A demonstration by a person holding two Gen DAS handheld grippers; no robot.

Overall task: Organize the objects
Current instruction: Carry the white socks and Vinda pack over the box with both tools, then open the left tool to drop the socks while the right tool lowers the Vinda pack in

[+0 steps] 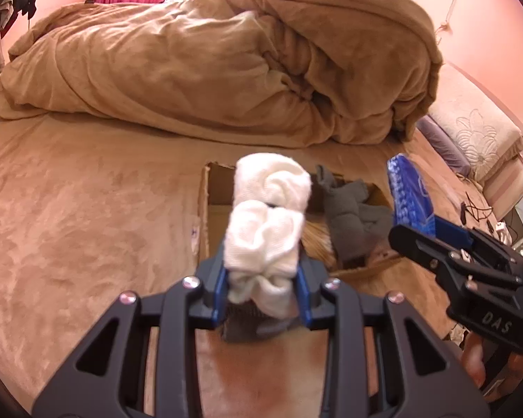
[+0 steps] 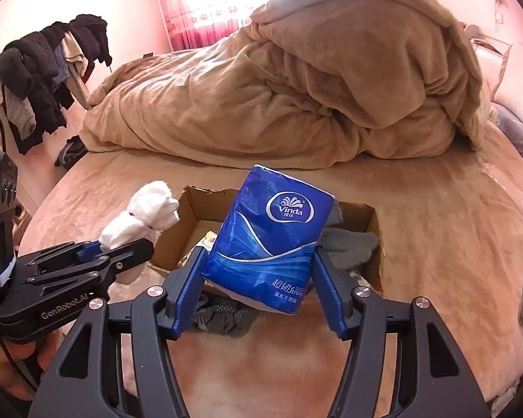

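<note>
Nearest in the left wrist view, the left gripper [image 1: 263,292] is seen clenched on a bundle of white socks [image 1: 266,223], which is pinched at its lower end and stands up above the blue pads, hiding part of the box behind it. Beneath the jaws a grey scrap of fabric [image 1: 247,331] is glimpsed, too blurred and covered to be identified. In the right wrist view, the right gripper [image 2: 258,278] is seen grasping a blue Vinda tissue pack [image 2: 272,240], held tilted between the two blue pads; the pack's bottom corner is masked by the right pad, and a crumpled grey and patterned cloth [image 2: 223,313] below it is only partly shown. A thumb and part of a hand are cut off at the frame edges under each gripper. Just beyond both held things, an open cardboard box [image 2: 188,209] is set on the tan bed sheet [image 1: 69,209]. Inside it a grey garment [image 1: 352,216] is laid toward the right side, and something pale and brownish [image 1: 317,240] on the box floor cannot be made out. Farther back, a heaped tan duvet [image 1: 226,69] is piled across the bed. At the left, dark clothes [image 2: 42,80] are hung on a rack, and pillows [image 1: 470,132] are cut off at the right edge.
</note>
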